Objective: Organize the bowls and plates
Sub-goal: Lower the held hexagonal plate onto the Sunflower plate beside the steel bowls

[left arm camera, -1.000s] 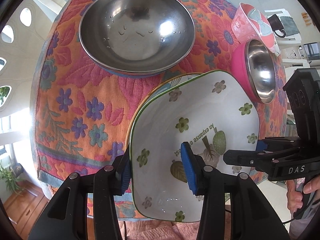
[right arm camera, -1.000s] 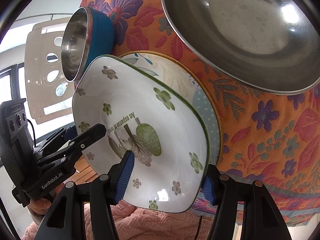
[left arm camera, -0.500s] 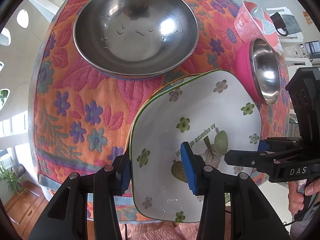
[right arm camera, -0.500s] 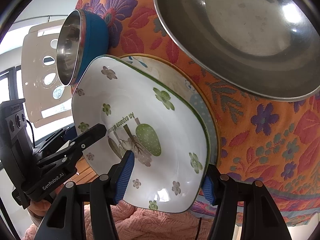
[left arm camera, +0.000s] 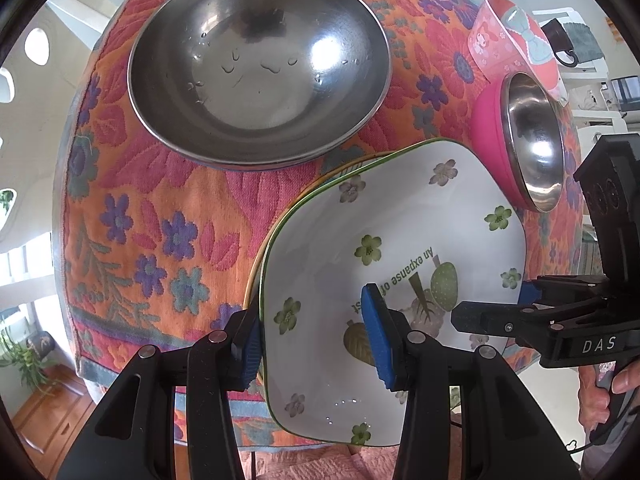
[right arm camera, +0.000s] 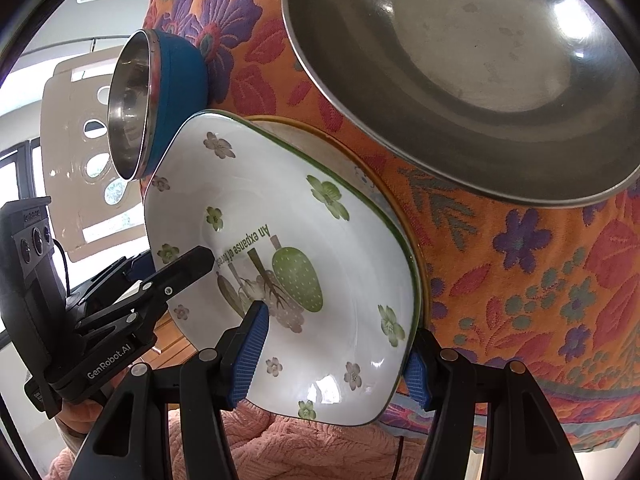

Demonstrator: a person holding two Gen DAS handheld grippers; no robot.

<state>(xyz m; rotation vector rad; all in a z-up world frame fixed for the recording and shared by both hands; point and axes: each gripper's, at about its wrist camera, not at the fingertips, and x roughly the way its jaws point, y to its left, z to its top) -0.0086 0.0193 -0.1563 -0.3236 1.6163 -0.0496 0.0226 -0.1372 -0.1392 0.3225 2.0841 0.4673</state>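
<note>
While your left gripper [left arm camera: 316, 336] is clamping the green-rimmed square plate [left arm camera: 400, 240], your right gripper [right arm camera: 336, 354] is gripping its opposite edge.

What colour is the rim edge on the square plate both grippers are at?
Green, on the square plate with its white face; clearest in the right wrist view.

1. The left gripper [left arm camera: 316, 344], low in the frame, clamps its jaws on the white square plate [left arm camera: 400, 232].
2. A steel bowl [left arm camera: 260, 64] sits upper centre on the floral cloth [left arm camera: 152, 208].
3. The right gripper [left arm camera: 520, 320] grips the plate's right edge.
</note>
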